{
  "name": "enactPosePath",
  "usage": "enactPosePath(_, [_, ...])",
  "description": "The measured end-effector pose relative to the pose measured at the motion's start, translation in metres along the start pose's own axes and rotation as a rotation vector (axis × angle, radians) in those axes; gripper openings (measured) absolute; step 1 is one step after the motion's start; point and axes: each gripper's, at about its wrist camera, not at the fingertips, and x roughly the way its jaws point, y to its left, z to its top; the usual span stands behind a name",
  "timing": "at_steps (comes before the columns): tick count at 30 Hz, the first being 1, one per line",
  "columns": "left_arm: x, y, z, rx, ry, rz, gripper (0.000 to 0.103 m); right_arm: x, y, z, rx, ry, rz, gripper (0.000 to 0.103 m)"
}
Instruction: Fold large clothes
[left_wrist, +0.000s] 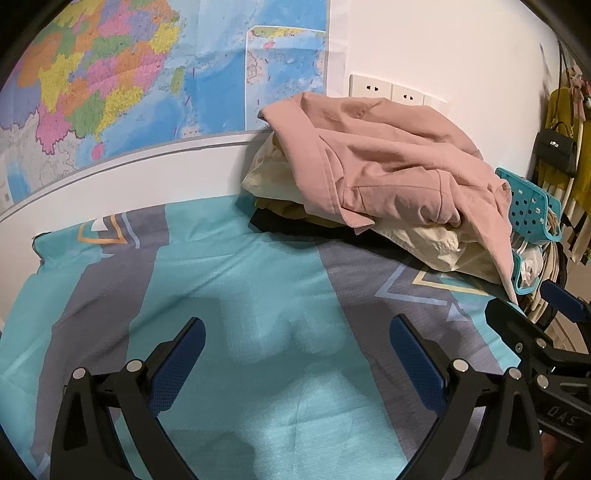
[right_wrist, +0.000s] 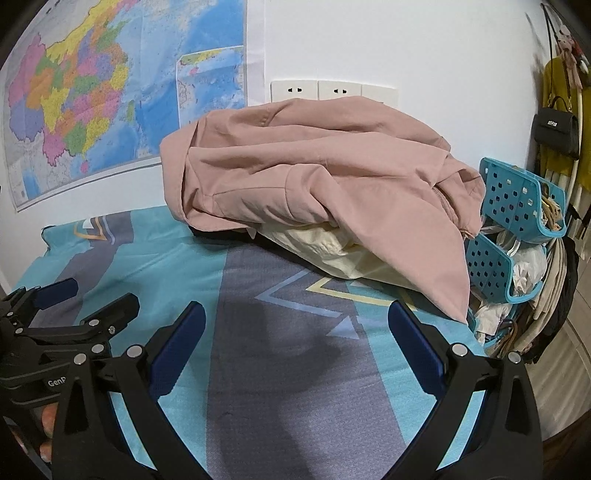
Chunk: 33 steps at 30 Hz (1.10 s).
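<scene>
Pink garment (right_wrist: 314, 177) sits crumpled atop the clothes pile (left_wrist: 424, 236) at the bed's (left_wrist: 258, 295) far side. Left tongs (left_wrist: 295, 354) and right tongs (right_wrist: 295, 343) both spread, empty. Step: pickup not yet begun; next, reach and pinch its edge.

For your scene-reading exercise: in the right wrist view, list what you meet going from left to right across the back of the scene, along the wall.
Wall map → wall sockets → pink garment heaped on the bed, under the sockets → blue perforated baskets → black handbag hanging at the far right.
</scene>
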Motion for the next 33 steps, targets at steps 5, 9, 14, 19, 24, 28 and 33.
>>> enactPosePath(5, [-0.0005, 0.0007, 0.0009, -0.005, 0.003, -0.004, 0.096, -0.0008, 0.0011, 0.0016, -0.004, -0.004, 0.003, 0.098])
enactPosePath(9, [-0.0015, 0.0018, 0.0010, -0.007, 0.001, -0.003, 0.096, -0.0023, 0.0028, 0.0023, -0.009, -0.010, 0.003, 0.098])
enactPosePath(14, [-0.0010, 0.0024, 0.0028, -0.007, -0.001, -0.001, 0.096, -0.0032, 0.0035, 0.0029, -0.011, -0.013, 0.003, 0.098])
enactPosePath(19, [-0.0009, 0.0034, 0.0028, -0.010, -0.002, -0.003, 0.096, -0.0032, 0.0037, 0.0033, -0.012, -0.014, 0.003, 0.098])
enactPosePath(24, [0.0000, 0.0060, 0.0034, -0.015, -0.004, -0.006, 0.096, -0.0027, 0.0052, 0.0053, -0.015, -0.016, 0.001, 0.098])
enactPosePath(28, [0.0023, 0.0072, 0.0035, -0.018, 0.002, -0.008, 0.096, -0.0013, 0.0058, 0.0067, -0.023, -0.016, 0.000, 0.098])
enactPosePath(33, [0.0045, 0.0078, 0.0035, -0.019, 0.003, -0.007, 0.096, 0.0016, 0.0066, 0.0098, -0.031, -0.017, 0.001, 0.098])
